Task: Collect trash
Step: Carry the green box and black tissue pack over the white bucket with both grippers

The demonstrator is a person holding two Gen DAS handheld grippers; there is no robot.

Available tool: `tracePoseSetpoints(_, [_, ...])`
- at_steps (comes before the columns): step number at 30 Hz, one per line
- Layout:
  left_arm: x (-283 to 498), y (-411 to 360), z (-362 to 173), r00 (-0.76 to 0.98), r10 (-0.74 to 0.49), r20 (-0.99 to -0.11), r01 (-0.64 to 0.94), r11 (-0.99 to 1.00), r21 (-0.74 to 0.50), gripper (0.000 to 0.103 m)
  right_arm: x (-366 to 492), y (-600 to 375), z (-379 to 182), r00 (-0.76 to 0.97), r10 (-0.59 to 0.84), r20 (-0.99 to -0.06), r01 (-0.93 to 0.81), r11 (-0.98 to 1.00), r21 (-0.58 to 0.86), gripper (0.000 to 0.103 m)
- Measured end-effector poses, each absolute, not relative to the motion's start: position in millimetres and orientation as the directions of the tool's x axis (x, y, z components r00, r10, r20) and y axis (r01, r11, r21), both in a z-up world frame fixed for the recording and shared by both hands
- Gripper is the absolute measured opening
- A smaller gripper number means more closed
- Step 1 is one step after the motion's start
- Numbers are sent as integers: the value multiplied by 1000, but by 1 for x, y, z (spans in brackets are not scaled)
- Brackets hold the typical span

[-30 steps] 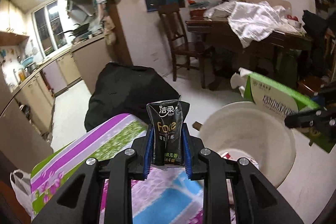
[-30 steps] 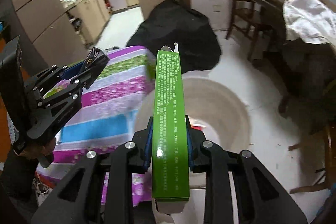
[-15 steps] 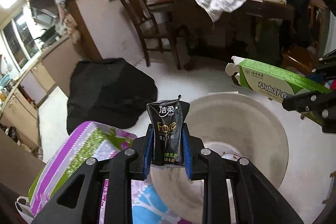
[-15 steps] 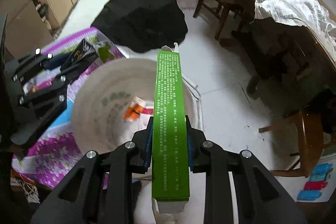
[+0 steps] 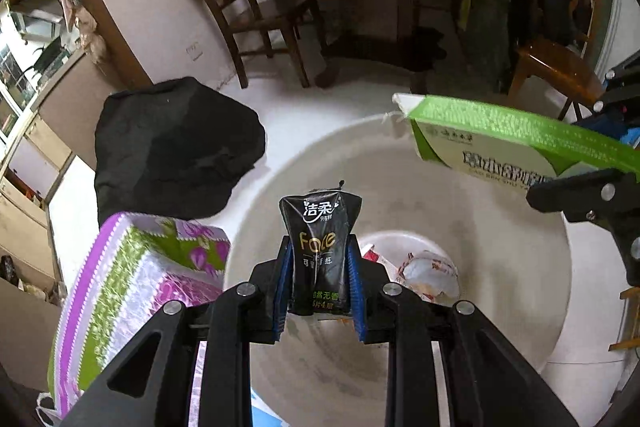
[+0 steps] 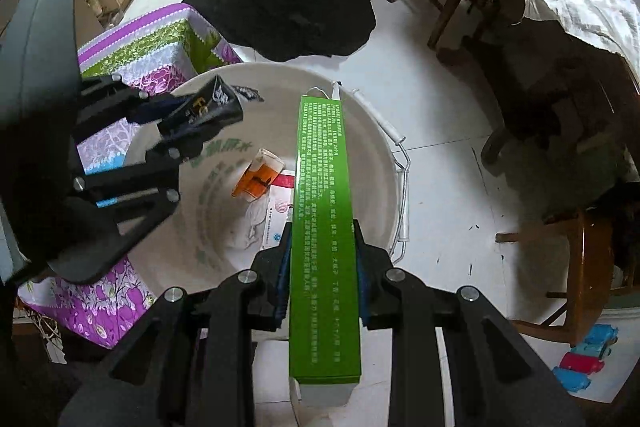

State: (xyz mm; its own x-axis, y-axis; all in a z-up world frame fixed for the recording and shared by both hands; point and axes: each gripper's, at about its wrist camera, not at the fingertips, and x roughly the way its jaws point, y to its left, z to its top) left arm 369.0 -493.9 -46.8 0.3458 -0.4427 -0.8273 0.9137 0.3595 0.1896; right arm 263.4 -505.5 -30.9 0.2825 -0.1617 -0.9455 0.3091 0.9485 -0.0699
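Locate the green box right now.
The green box is clamped in the right gripper, hanging over the near rim of the white bucket. In the left wrist view it juts in from the right, above the bucket.

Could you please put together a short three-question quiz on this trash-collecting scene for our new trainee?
1. True or false: the left claw is clamped on a black tissue packet.
2. Which item does the right claw hold? A) an orange bottle B) a green box C) a white cloth
3. Fill in the blank: both held items hang over the open white ______, which already contains an orange bottle and some wrappers.

Key: 1 true; 2 B; 3 bucket.
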Motion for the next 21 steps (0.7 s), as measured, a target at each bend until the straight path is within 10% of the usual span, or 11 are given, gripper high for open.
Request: tracePoseSetpoints(21, [392,-477,-77,318,-405,-857,919,355,174,27,284,-504,-47,239,-154,-959,295,952,-80,25])
